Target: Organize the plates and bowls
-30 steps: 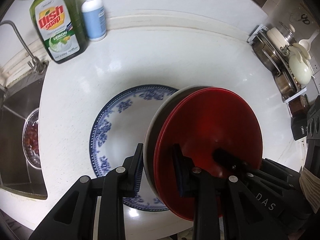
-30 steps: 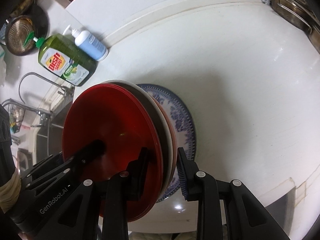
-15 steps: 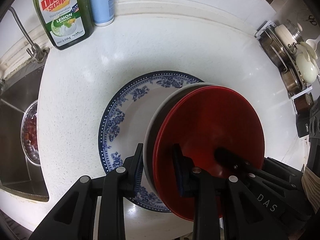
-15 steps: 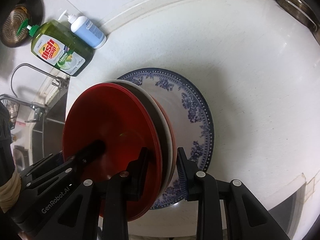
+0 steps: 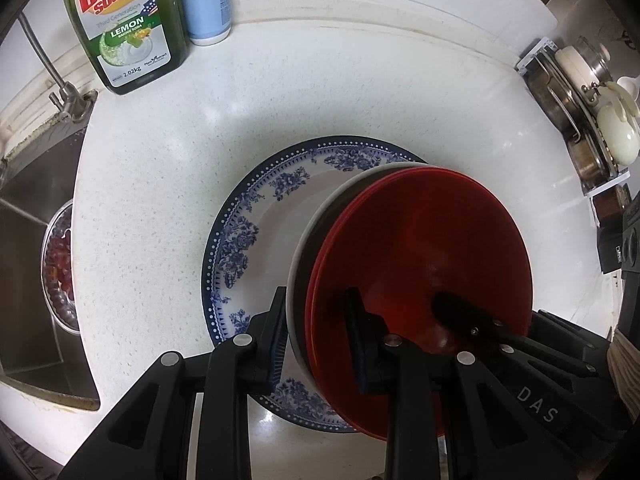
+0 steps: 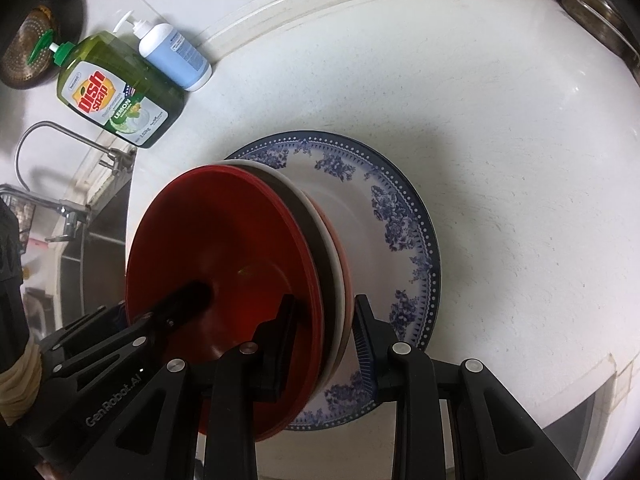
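while both the left gripper (image 5: 318,338) and right gripper (image 6: 324,340) pinch the stack of red and white plates (image 5: 416,240) at centre frame, it hangs over the blue-patterned plate (image 5: 256,216) on the tabletop (image 5: 160,200); lowering level comes next.

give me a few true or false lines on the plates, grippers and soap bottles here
1. Both grippers, left gripper and right gripper, clamp the stack of red and white plates. True.
2. The stack is held over a plain green plate. False: it is a blue-and-white floral plate on the white countertop.
3. The green dish soap bottle stands beside a pale blue bottle. True.
4. The floral plate lies in the sink. False: it lies on the countertop.
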Demonstrator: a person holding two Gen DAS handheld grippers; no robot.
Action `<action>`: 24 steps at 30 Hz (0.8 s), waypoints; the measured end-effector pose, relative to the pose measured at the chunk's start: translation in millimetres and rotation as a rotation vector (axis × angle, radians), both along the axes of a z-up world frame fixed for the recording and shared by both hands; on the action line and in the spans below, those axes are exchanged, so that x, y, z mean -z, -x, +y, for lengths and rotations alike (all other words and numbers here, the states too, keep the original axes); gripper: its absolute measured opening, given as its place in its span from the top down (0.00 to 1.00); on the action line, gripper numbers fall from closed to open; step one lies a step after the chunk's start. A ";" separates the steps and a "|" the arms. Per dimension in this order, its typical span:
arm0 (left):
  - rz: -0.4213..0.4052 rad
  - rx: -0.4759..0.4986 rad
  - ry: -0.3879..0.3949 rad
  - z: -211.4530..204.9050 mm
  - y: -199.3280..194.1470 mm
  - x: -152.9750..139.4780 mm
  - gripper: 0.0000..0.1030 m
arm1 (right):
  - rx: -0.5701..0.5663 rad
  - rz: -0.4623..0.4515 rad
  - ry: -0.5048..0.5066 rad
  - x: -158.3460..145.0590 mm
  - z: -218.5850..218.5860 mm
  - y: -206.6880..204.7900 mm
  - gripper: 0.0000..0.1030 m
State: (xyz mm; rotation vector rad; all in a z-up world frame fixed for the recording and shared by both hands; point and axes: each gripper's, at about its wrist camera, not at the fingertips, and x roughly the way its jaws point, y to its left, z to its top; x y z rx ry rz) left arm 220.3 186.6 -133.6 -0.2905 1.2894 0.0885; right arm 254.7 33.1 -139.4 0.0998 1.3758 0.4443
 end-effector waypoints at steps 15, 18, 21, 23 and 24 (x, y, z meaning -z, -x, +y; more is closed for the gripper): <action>-0.073 0.032 -0.037 1.1 3.7 -10.4 0.65 | 0.014 -0.098 -0.017 -13.8 -10.0 6.2 0.64; -0.125 0.035 -0.067 0.8 11.6 -23.6 0.57 | 0.045 -0.163 -0.004 -27.0 -19.2 14.1 0.55; -0.199 0.041 -0.132 -3.6 24.8 -38.8 0.45 | 0.085 -0.246 0.007 -41.7 -32.4 26.8 0.46; -0.252 0.040 -0.173 -8.1 36.8 -49.4 0.40 | 0.102 -0.299 0.016 -50.3 -39.5 36.2 0.39; -0.277 0.033 -0.189 -10.2 43.5 -54.5 0.36 | 0.106 -0.327 0.023 -54.4 -43.3 41.6 0.36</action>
